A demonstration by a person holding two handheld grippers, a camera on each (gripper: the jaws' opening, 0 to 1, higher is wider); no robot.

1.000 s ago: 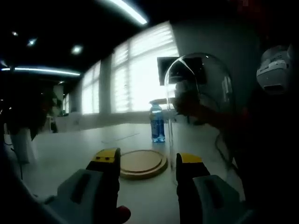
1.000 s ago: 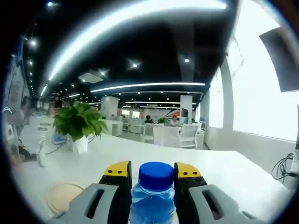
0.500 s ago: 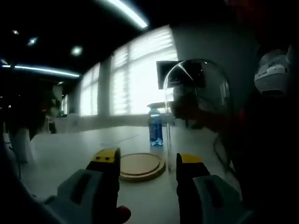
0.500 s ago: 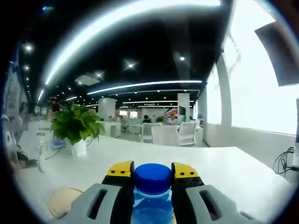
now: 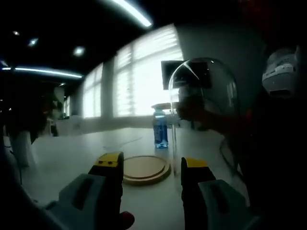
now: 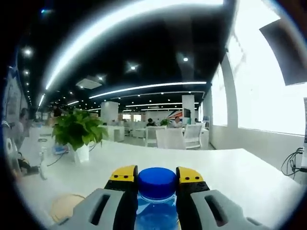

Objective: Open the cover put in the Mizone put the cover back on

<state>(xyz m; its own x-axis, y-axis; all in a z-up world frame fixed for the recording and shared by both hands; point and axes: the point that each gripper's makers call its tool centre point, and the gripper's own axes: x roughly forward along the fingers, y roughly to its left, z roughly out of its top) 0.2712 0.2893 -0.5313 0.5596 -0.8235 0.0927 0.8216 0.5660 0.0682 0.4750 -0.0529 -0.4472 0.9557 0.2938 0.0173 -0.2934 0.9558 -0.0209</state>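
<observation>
As before, right tongs [image 6: 153,178] clamp Mizone bottle [image 6: 156,191] w/ blue cap, left tongs [image 5: 149,164] wide, cover [image 5: 204,103] unmoved.

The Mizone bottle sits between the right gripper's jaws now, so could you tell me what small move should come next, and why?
Probably carry the Mizone bottle, on which the right gripper is shut just below the blue cap, across to the round wooden base. The glass dome cover is already off the base, which lies bare on the white table, so the bottle could be set there.
</observation>
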